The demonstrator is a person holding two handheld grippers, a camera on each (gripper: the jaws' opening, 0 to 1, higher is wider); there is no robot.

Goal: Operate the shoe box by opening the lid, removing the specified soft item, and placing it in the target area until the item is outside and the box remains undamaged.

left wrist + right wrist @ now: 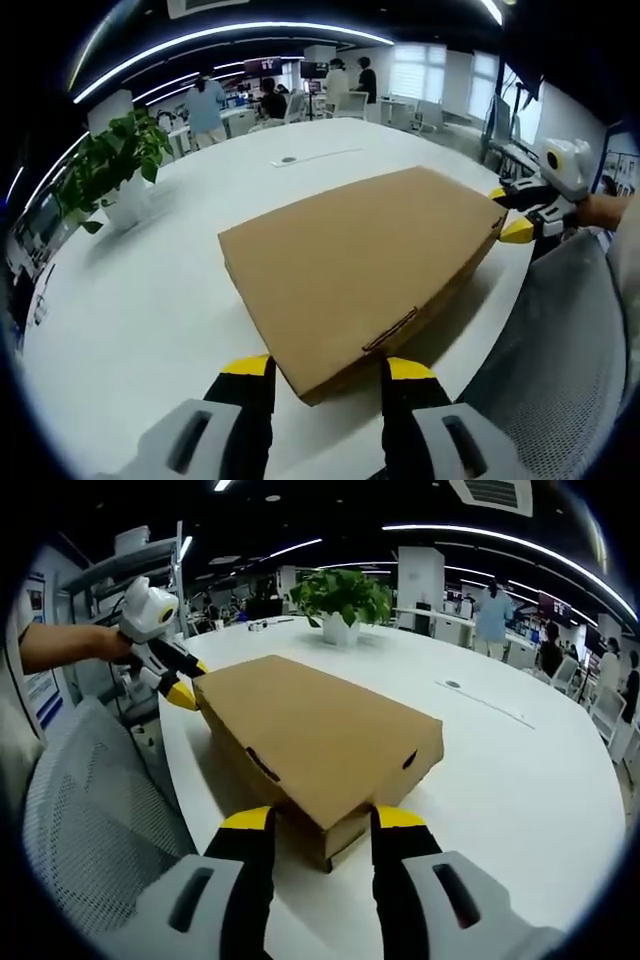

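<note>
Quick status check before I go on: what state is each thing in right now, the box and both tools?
Shoe box: lid closed, lying flat on the white table, looks undamaged.
Left tool: open, jaws straddling one corner of the box.
Right tool: open, jaws straddling the opposite corner.
Potted plant: upright on the table, apart from the box.
</note>
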